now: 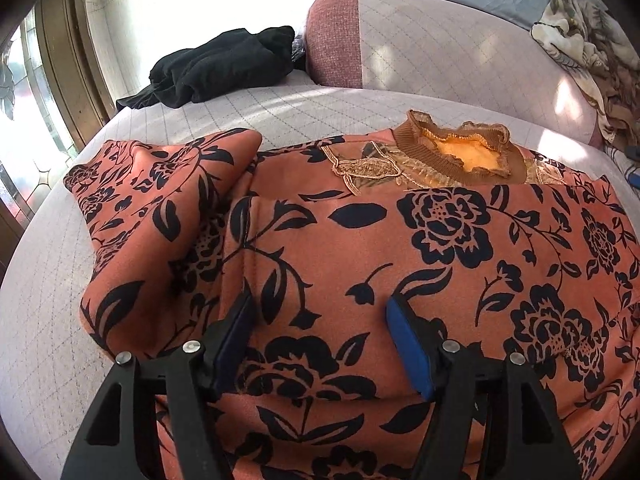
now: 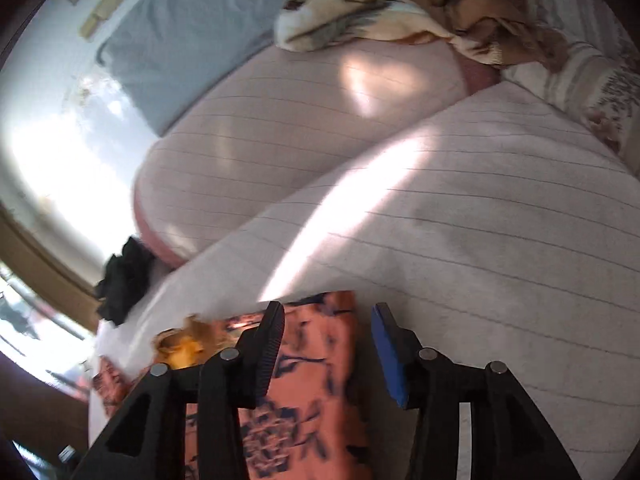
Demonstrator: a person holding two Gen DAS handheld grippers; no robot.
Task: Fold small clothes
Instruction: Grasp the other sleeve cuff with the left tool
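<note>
Both grippers' jaws stand released over the floral top (image 1: 360, 248) on the sofa (image 1: 280, 100).

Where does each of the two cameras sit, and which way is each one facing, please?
Left wrist: on the left tool, angled down over the floral top spread on the quilted cushion; only its two open fingers show.
Right wrist: on the right tool, angled down across the cushion's far side towards the patterned blanket; only its two fingers show, apart, over the top's edge.
Shared: the floral top with its brown collar, the black garment, the blanket and the grey-blue pillow.
</note>
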